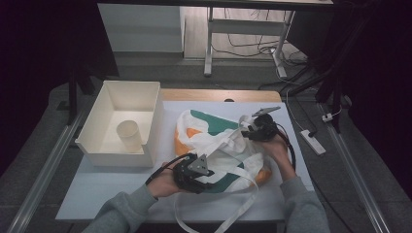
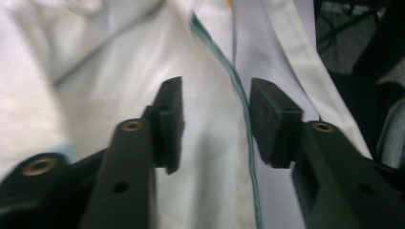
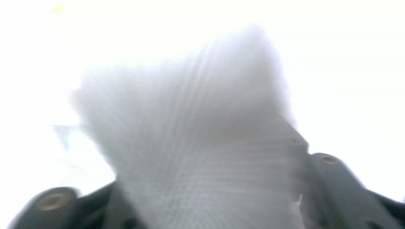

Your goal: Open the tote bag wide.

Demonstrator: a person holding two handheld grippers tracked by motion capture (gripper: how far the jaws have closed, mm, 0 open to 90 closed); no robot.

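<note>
Bag (image 1: 221, 145) lies mid-counter (image 1: 116, 194) beside the bin (image 1: 109, 145); left gripper (image 2: 215, 119) jaws stand apart over its cloth, right gripper (image 1: 252, 127) jaws apart at a strap: likely mid-regrasp, next closing on fabric.

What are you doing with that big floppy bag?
A person is working on a white cloth bag with green and orange patches, lying on the table, using a pair of tongs in each hand. The left tongs stand open over the fabric beside a green seam, not pinching it. The right tongs are at the bag's far side, with white fabric right in front of them. A paper cup sits in the white bin nearby.
</note>
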